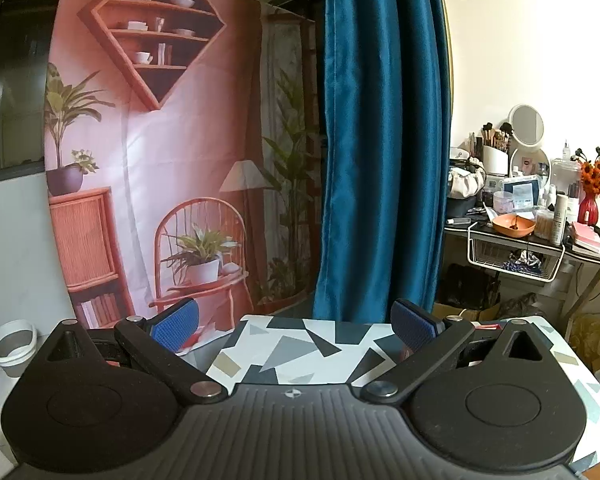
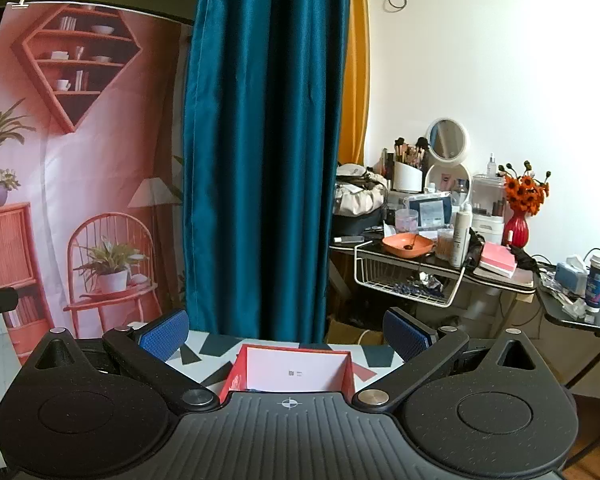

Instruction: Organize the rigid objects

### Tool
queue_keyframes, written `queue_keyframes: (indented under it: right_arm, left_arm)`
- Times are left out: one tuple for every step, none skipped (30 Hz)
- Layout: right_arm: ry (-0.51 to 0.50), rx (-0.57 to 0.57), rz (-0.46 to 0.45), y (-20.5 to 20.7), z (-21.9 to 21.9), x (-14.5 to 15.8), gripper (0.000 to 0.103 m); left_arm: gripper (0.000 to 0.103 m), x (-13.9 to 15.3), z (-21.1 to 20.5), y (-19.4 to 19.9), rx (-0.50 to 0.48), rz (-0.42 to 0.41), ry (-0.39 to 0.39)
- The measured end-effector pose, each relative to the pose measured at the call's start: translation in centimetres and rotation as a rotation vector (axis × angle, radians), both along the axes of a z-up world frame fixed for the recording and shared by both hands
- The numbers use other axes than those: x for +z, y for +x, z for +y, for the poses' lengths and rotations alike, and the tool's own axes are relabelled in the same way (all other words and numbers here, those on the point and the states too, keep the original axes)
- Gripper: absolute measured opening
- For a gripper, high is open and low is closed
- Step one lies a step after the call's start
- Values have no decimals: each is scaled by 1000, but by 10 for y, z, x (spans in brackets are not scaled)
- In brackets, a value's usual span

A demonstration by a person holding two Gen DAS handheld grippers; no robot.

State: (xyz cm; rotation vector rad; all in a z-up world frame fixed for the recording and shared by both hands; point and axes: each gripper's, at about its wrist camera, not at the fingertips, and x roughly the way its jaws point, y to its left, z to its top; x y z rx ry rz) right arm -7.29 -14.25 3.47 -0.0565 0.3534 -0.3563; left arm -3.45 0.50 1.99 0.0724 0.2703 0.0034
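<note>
My left gripper is open, its blue-padded fingers spread wide with nothing between them, held above a table with a grey, black and white geometric cloth. My right gripper is open too, hovering over the same patterned table. Below and between its fingers sits an open red box with a white inside; its near part is hidden by the gripper body. A sliver of the red box shows beyond the left gripper's right finger.
A blue curtain and a pink printed backdrop hang behind the table. A cluttered dressing table with a mirror, an orange bowl, a red vase and a wire basket stands to the right. A white bin sits on the floor at left.
</note>
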Motion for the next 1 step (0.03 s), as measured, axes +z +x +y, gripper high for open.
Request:
queue_keyframes:
  right_arm:
    - [0,0,0,1,0,0,103]
  left_arm:
    - [103,0,0,0,0,2,1]
